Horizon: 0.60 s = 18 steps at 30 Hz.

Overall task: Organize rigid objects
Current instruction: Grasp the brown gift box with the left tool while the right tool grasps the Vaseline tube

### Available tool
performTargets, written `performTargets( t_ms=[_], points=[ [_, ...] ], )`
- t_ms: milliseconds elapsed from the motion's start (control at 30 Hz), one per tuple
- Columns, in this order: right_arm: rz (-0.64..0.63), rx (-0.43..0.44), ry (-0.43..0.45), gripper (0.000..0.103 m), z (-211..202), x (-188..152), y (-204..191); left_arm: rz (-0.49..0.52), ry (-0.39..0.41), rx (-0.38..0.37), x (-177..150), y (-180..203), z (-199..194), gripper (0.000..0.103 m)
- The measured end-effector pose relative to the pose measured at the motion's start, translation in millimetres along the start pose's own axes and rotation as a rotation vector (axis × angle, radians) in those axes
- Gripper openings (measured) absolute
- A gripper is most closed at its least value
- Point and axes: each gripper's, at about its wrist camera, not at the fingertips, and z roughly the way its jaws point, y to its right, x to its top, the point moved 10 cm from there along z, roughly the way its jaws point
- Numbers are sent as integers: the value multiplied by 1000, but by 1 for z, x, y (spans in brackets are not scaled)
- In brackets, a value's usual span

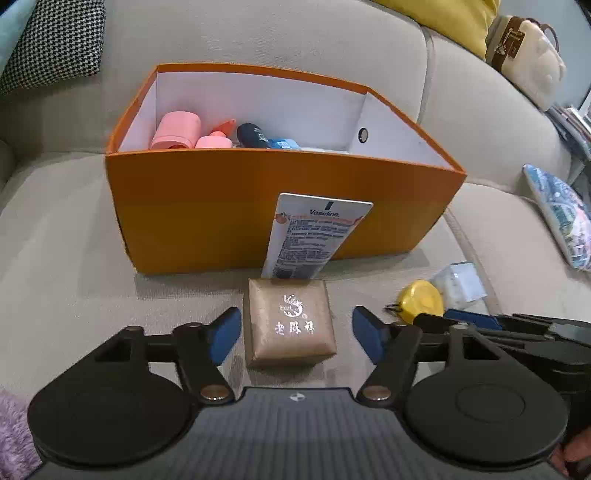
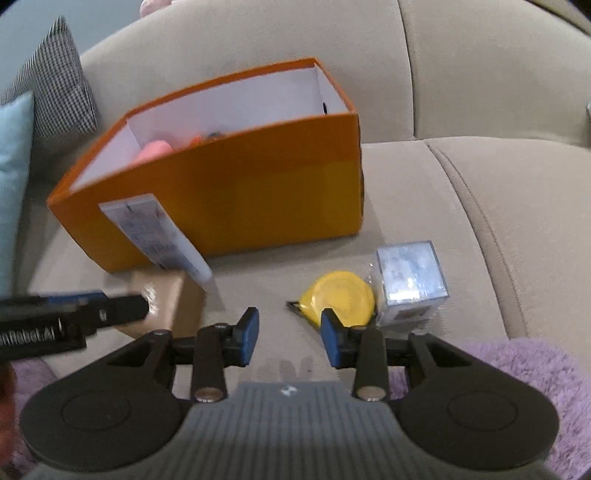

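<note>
An orange box (image 1: 236, 206) with a white inside stands on the beige sofa and holds pink containers (image 1: 177, 131), a dark bottle (image 1: 253, 134) and a blue item. A white Vaseline tube (image 1: 314, 236) leans on its front wall. A tan jewellery box (image 1: 290, 321) lies in front, between the fingers of my open left gripper (image 1: 291, 334), untouched. My right gripper (image 2: 290, 338) is open and empty, just short of a yellow tape measure (image 2: 340, 297) and a small clear cube box (image 2: 410, 282). The orange box (image 2: 258, 188) also shows in the right wrist view.
A houndstooth cushion (image 1: 51, 44) and a yellow cushion (image 1: 443, 18) lie on the sofa back. A patterned pouch (image 1: 561, 214) lies at the right. A purple fluffy fabric (image 2: 517, 369) covers the near edge. The left gripper's body (image 2: 55, 321) shows at left.
</note>
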Motion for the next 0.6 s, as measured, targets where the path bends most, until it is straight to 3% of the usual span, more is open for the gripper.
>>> performTargets(
  t_ms=[100,400,533,600],
  points=[
    [30,21,31,44,2,5,3,25,-8,22,-6,3,10,83],
    [67,42,34,45,15,9,5,93,-5,88,-12,8,31,83],
    [52,46,35,45,17,9,2,110,-6,94,-12,6,35,71],
    [42,57,41,45,16,10,-2,107,-3,83,-12,5,34,70]
  ],
)
